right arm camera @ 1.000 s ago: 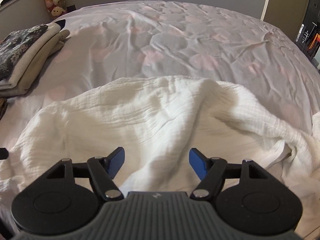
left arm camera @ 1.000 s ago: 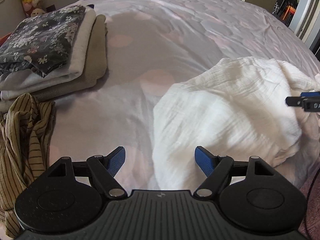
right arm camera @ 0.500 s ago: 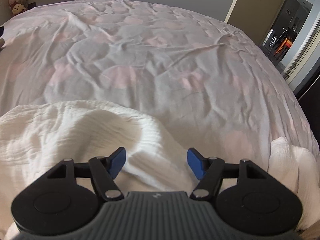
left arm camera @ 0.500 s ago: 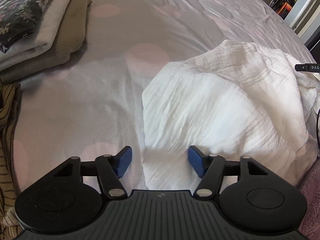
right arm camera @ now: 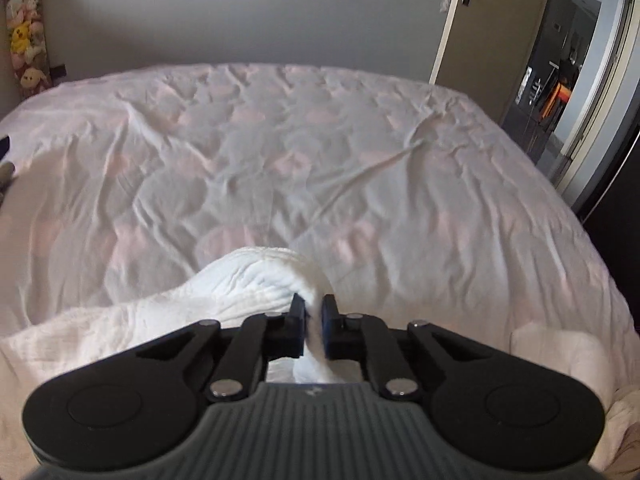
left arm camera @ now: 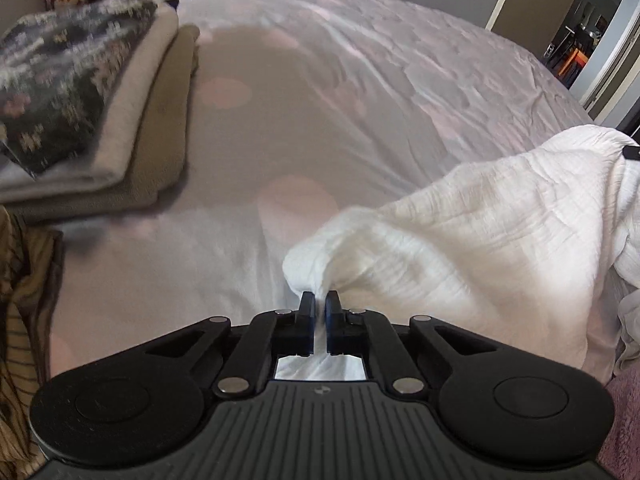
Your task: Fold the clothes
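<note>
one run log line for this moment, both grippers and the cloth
phase: grasp | left gripper: shut on white garment | right gripper: closing on white garment, fabric pinched | bed: beneath

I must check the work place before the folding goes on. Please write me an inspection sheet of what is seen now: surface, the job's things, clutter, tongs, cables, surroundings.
Surface: bed with a creased pale sheet with faint pink spots.
Job's things: white cloth, crumpled, gathered to a point at each pinched place.
Clutter: pile of folded clothes on the bed's left side; striped garment, unfolded, in front of it.
Tongs: left tongs shut on the white cloth; right tongs closing, pads pressed on another part of the same cloth.
Cables: nothing seen.
Surroundings: open door at the right; soft toys in the far left corner.
</note>
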Action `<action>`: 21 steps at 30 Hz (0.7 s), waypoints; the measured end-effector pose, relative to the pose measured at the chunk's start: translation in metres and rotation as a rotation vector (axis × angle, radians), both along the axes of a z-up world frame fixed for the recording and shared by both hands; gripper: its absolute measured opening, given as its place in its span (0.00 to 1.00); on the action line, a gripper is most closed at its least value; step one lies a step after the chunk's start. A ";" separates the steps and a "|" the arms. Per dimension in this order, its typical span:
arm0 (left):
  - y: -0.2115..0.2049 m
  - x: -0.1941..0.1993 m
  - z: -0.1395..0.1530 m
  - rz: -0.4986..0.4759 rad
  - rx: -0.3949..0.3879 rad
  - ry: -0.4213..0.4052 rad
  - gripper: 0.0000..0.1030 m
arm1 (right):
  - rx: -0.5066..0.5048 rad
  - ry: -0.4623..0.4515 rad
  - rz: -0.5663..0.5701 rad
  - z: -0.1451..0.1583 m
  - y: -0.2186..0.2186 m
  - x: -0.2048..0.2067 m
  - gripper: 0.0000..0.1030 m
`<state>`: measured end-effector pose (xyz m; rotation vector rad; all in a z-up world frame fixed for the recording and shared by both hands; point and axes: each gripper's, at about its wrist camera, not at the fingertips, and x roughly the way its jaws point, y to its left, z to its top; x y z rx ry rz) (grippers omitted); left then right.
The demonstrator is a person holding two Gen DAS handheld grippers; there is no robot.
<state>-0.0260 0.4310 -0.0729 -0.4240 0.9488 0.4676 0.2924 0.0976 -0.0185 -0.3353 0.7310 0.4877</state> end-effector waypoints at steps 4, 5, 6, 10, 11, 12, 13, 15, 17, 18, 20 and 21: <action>0.006 -0.007 0.050 0.040 0.076 -0.088 0.03 | 0.049 -0.123 0.063 0.068 -0.002 -0.024 0.09; 0.007 -0.011 0.065 0.053 0.113 -0.111 0.03 | 0.064 -0.147 0.079 0.084 -0.003 -0.029 0.09; 0.009 -0.014 0.080 0.067 0.151 -0.134 0.03 | 0.079 -0.171 0.094 0.100 -0.003 -0.035 0.09; 0.016 -0.035 0.134 0.138 0.257 -0.216 0.03 | 0.117 -0.285 0.102 0.146 -0.008 -0.061 0.09; 0.017 -0.042 0.140 0.154 0.275 -0.220 0.02 | 0.122 -0.307 0.099 0.155 -0.009 -0.067 0.09; 0.018 -0.048 0.147 0.169 0.293 -0.223 0.02 | 0.121 -0.311 0.093 0.158 -0.010 -0.070 0.09; 0.017 -0.053 0.150 0.172 0.306 -0.214 0.02 | 0.113 -0.304 0.089 0.156 -0.012 -0.072 0.09; 0.016 -0.063 0.140 0.166 0.286 -0.171 0.02 | 0.087 -0.278 0.080 0.145 -0.015 -0.075 0.08; 0.014 -0.070 0.121 0.159 0.253 -0.115 0.02 | 0.038 -0.230 0.070 0.120 -0.019 -0.075 0.07; 0.013 -0.073 0.109 0.154 0.235 -0.084 0.02 | 0.006 -0.203 0.053 0.104 -0.023 -0.073 0.06; 0.007 -0.079 0.082 0.127 0.197 -0.003 0.02 | -0.064 -0.169 0.013 0.071 -0.031 -0.071 0.00; 0.002 -0.080 0.069 0.092 0.167 0.038 0.02 | -0.082 -0.142 -0.002 0.057 -0.039 -0.071 0.00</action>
